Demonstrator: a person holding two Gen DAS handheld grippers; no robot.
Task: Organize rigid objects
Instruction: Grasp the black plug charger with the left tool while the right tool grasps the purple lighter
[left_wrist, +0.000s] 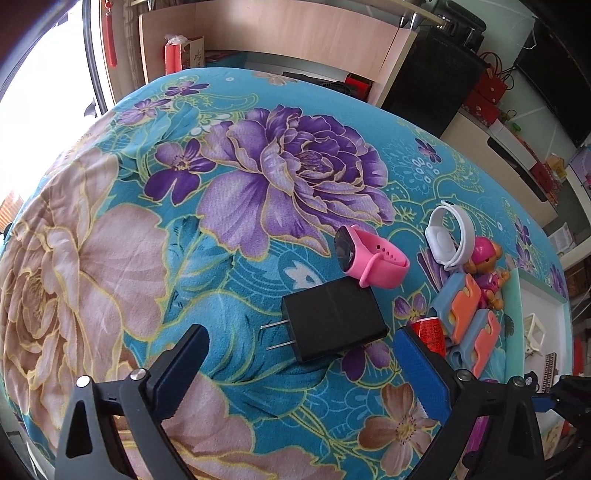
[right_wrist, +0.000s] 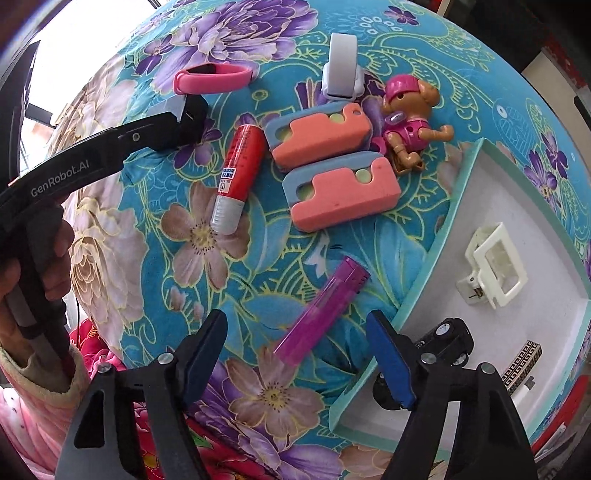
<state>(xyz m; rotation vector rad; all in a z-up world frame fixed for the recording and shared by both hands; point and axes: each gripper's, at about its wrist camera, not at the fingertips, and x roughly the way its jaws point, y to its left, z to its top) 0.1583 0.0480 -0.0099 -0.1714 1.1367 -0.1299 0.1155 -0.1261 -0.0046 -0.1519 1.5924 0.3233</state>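
My left gripper is open just above the floral cloth. A black charger plug lies between and just ahead of its fingertips, untouched. My right gripper points down with its jaws apart around the lower end of a purple lighter; the pads do not press on it. A teal-rimmed white tray sits right of the lighter and holds a white hair clip, a black toy car and a small patterned piece.
Beyond the lighter lie a red glue stick, two orange-and-blue blocks, a pink toy dog figure, a pink watch and a white watch. A hand holds the left gripper's handle at the left.
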